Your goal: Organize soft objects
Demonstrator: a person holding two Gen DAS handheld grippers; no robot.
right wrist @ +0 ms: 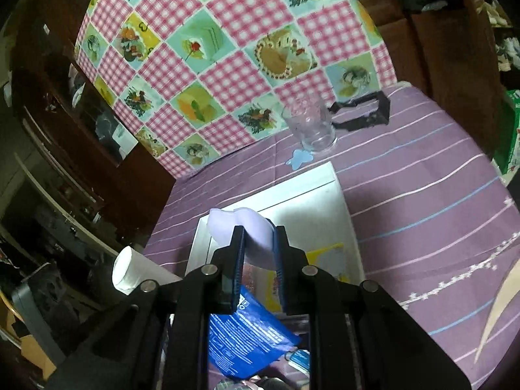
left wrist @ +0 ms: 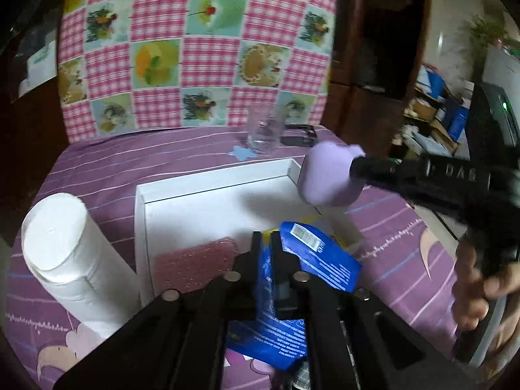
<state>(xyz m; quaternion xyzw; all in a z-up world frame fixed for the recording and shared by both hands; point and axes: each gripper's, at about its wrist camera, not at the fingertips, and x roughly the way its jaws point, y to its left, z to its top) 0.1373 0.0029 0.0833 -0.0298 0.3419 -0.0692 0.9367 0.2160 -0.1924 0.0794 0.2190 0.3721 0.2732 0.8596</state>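
Lilac sponge (right wrist: 250, 230) between right gripper (right wrist: 259, 247) fingers (right wrist: 238, 250)

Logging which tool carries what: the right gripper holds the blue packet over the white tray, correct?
Not quite. The right gripper holds a lilac sponge over the white tray, as the right wrist view shows; the blue packet is between the left gripper's fingers.

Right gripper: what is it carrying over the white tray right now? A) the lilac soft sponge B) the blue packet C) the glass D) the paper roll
A: the right gripper is clamped on the lilac soft sponge above the white tray.
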